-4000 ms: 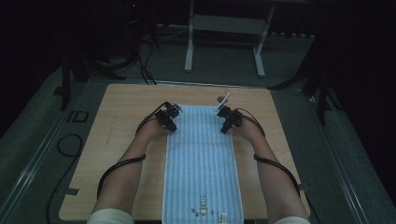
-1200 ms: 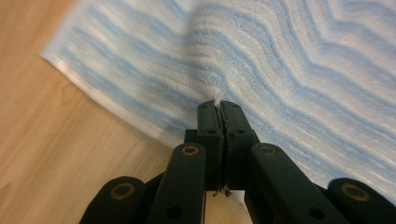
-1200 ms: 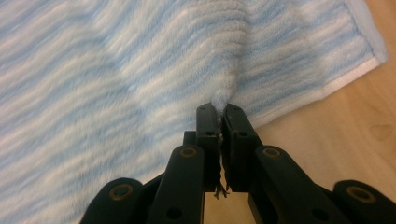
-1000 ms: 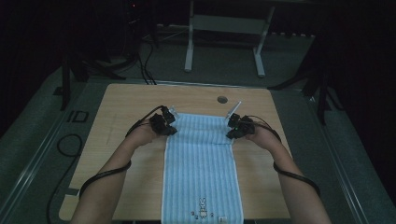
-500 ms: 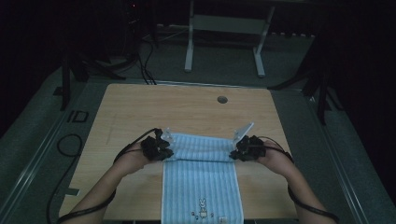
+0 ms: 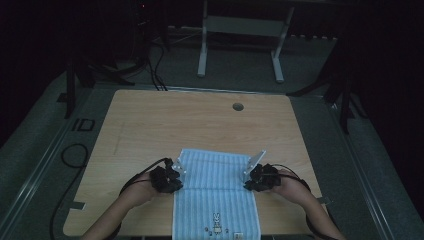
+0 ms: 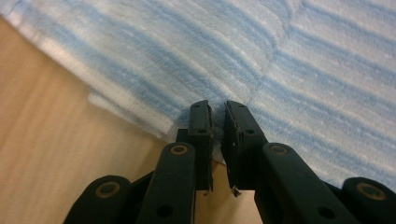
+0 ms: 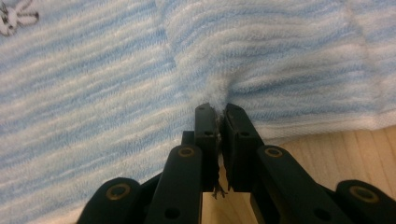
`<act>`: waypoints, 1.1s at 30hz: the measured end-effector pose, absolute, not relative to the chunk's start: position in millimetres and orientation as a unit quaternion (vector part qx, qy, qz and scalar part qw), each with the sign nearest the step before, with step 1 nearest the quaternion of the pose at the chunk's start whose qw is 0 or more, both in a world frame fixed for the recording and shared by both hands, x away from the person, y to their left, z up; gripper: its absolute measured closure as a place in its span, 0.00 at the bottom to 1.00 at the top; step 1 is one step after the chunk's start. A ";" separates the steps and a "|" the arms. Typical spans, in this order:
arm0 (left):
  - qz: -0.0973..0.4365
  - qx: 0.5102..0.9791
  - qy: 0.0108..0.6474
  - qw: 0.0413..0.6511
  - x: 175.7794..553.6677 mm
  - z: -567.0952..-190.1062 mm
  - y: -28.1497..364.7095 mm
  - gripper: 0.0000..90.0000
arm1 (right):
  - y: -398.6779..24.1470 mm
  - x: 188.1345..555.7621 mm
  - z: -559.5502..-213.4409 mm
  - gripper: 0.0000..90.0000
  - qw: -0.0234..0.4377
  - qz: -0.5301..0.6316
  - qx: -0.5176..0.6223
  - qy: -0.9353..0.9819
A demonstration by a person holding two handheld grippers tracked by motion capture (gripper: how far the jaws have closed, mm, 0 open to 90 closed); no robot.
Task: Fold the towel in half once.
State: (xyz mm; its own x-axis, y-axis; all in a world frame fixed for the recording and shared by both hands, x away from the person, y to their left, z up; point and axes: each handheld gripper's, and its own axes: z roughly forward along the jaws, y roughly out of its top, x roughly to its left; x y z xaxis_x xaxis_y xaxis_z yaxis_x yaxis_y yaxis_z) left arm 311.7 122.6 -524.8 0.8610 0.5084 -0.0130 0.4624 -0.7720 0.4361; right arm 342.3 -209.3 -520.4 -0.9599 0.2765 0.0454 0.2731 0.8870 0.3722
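Observation:
A blue-and-white striped towel [image 6: 215,172] lies on the wooden table [image 6: 200,120], its far part folded back over the near part. My left gripper [image 6: 174,176] is at the left corner of the folded layer. In the left gripper view its jaws [image 7: 217,111] have just been opening: a narrow gap shows between them and the towel [image 7: 289,70] edge lies loosely at the tips. My right gripper [image 6: 251,179] is at the right corner. In the right gripper view it [image 8: 217,111] is shut on the towel [image 8: 261,56], which puckers at the tips.
A small rabbit print [image 6: 216,219] marks the towel's near end and appears as well in the right gripper view [image 8: 14,16]. A round cable hole [image 6: 238,106] is in the table's far side. Cables and a metal stand [image 6: 240,40] are on the dark floor beyond.
Both hands have drawn the towel's far edge toward the person, folding it over the near half. The grippers now sit lower and nearer the table's front edge.

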 end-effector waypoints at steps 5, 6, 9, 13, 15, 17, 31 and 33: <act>0.065 0.940 0.253 0.221 327.6 -527.0 118.7 0.91 | -209.7 357.6 -520.8 0.94 0.014 0.189 0.153 0.970; 0.068 0.937 0.257 0.225 331.3 -527.5 117.8 0.91 | -210.2 361.7 -520.8 0.94 0.017 0.188 0.158 0.969; 0.071 0.936 0.258 0.230 344.1 -528.3 116.4 0.91 | -213.0 374.0 -520.7 0.94 0.021 0.188 0.169 0.967; 0.065 0.934 0.261 0.237 363.1 -528.8 116.8 0.91 | -214.7 387.6 -520.1 0.94 0.021 0.183 0.181 0.966; 0.062 0.931 0.269 0.238 371.2 -528.7 116.1 0.91 | -214.3 392.9 -520.0 0.94 0.025 0.181 0.184 0.966; 0.068 0.931 0.271 0.234 378.5 -528.5 114.9 0.91 | -214.1 397.9 -519.9 0.94 0.024 0.180 0.186 0.965; 0.073 0.949 0.235 0.198 380.4 -498.4 108.7 0.76 | -224.8 399.7 -489.1 0.78 0.020 0.208 0.166 0.964; 0.080 0.943 0.241 0.213 383.9 -487.8 110.8 0.68 | -227.7 403.0 -478.3 0.76 0.029 0.217 0.164 0.962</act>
State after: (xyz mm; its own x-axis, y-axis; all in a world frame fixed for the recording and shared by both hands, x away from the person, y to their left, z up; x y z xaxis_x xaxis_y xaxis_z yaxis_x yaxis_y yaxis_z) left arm 383.9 110.8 -487.8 0.8707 0.4894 0.0482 0.4214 -0.7931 0.4398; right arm 403.0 -227.7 -478.3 -0.9448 0.3273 0.0151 0.3019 0.8519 0.4279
